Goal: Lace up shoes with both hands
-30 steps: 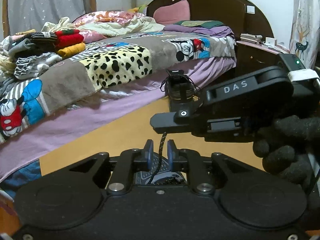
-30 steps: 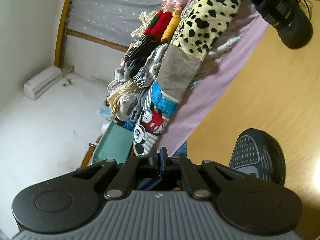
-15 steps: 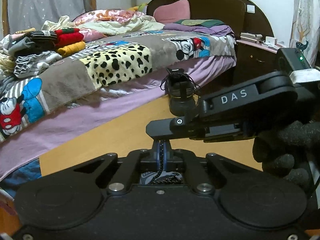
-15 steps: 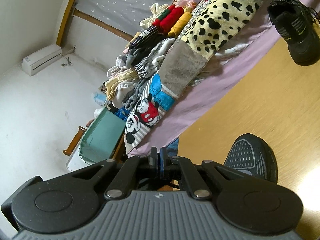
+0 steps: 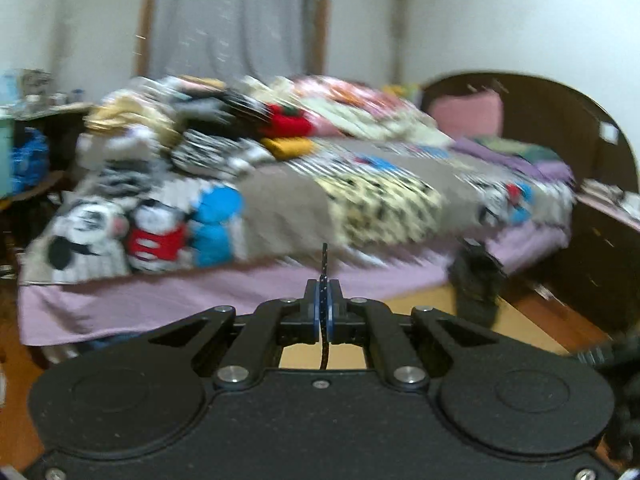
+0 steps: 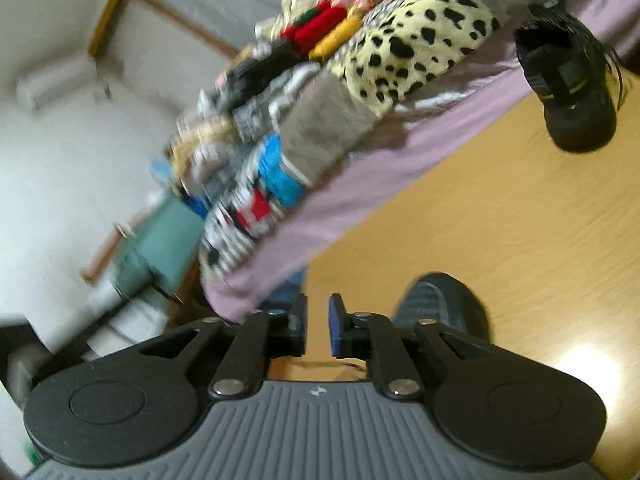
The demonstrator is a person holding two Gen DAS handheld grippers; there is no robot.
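My left gripper (image 5: 323, 298) is shut on a black shoelace (image 5: 324, 264); the lace end sticks up above the pads and the rest hangs down below them. My right gripper (image 6: 318, 322) is open and empty. The toe of a dark grey shoe (image 6: 440, 304) lies on the wooden table (image 6: 500, 216) just right of the right gripper's fingers. A second black shoe stands at the table's far edge by the bed, in the left wrist view (image 5: 476, 288) and in the right wrist view (image 6: 568, 84). Both views are motion-blurred.
A bed (image 5: 280, 200) with a patterned blanket and piles of folded clothes (image 5: 224, 136) runs along the table's far side. A dark headboard (image 5: 560, 120) and a nightstand (image 5: 608, 240) stand at the right. A gloved hand (image 5: 628, 392) shows at the right edge.
The right gripper has opened and let go of the lace. The left gripper has lifted and swung left with the lace; the right gripper no longer crosses the left wrist view.
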